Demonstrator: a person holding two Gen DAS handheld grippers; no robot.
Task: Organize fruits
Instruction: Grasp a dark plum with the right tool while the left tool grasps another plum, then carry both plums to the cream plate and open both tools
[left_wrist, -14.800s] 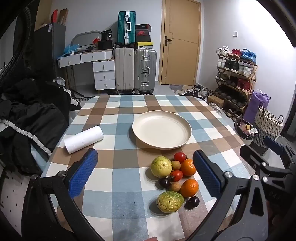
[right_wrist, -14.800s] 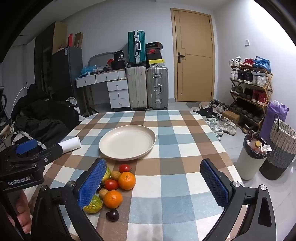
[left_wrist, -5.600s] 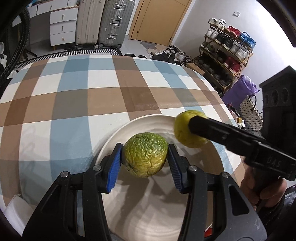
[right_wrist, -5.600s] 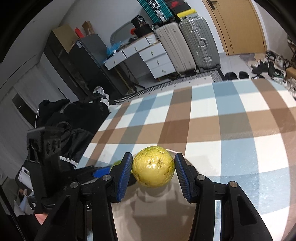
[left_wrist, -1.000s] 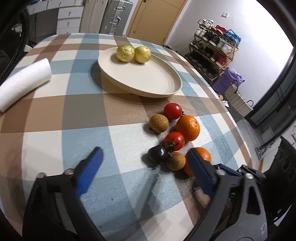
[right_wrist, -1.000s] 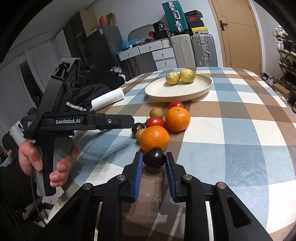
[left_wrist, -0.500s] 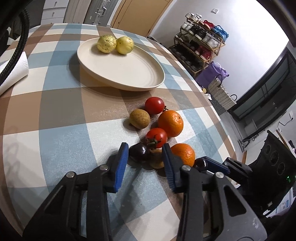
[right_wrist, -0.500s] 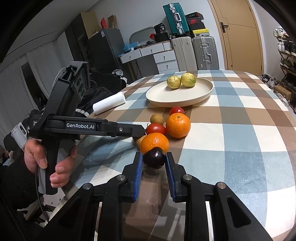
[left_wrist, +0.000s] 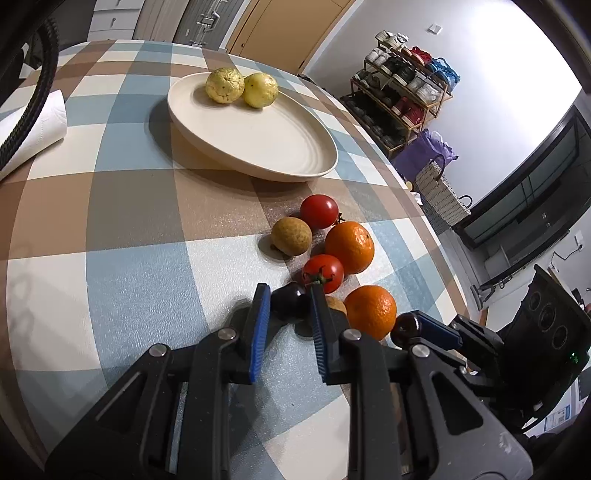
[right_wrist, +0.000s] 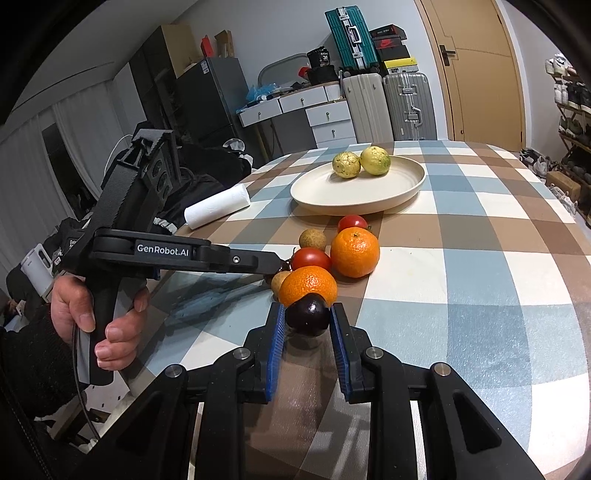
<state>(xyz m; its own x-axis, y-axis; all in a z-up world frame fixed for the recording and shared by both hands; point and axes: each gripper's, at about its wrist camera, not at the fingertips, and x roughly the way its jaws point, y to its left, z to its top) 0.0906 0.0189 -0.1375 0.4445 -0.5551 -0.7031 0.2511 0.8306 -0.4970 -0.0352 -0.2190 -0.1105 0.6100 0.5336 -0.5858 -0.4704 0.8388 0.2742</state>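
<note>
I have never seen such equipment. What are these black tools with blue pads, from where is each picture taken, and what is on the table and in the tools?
They are hand-held grippers, one in each of a person's hands; no robot arm. Each carries a camera looking along its jaws, giving the two views. The left gripper is shut on a dark purple fruit. The right gripper is shut on another dark fruit. On the checked table lie two oranges, two tomatoes, two small brown fruits and a paper roll. The plate holds two yellow-green fruits.
</note>
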